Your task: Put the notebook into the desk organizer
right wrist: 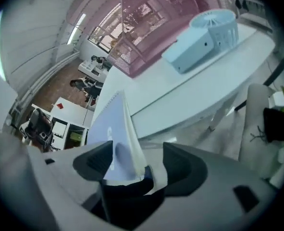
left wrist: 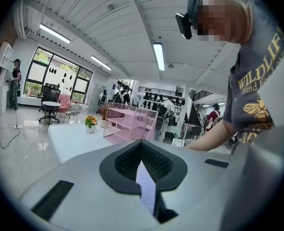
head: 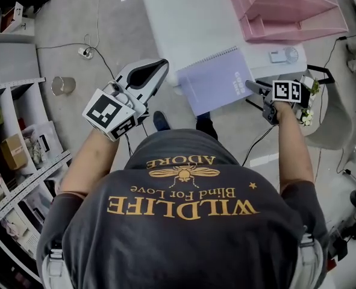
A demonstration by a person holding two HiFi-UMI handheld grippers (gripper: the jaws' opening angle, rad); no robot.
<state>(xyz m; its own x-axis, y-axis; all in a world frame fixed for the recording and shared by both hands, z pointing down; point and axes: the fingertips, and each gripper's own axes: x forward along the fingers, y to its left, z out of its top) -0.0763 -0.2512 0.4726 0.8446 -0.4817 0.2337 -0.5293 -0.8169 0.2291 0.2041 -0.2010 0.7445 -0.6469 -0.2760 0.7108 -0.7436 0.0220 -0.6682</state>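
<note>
With right gripper point(head: 254, 88) out at 2 o'clock in the head view, pinches the notebook point(head: 217, 80) by its 3 o'clock edge. Aims those jaws toward 9 o'clock, marker cube point(head: 287, 91) turned up to the camera. Reaches the right forearm point(head: 292, 143) almost straight toward 12 o'clock, bare from sleeve to wrist. From the right gripper view, confirms the clamp: lilac cover and white pages standing on edge between the two dark pads.

Carries left gripper point(head: 164, 64) at 11 o'clock, aimed toward 1 o'clock, just beside the notebook's 9 o'clock corner without touching it. Angles the left forearm point(head: 84, 161) up from 8 o'clock, hand hidden under a second marker cube point(head: 113, 114). From the left gripper view, finds the tips pressed together, a thin slit behind them, a lilac strip visible through it; nothing pinched.

Finds the notebook cover-up at 1 o'clock, spiral binding toward 12 o'clock, binding half over the near corner of the white table point(head: 190, 23), other half out past the edge. Cannot tell whether resting there or lifted. Places the pink desk organizer point(head: 286, 8) farther out on the same bearing, well apart from the notebook, with a pale blue device point(head: 283, 55) on the table between them.
</note>
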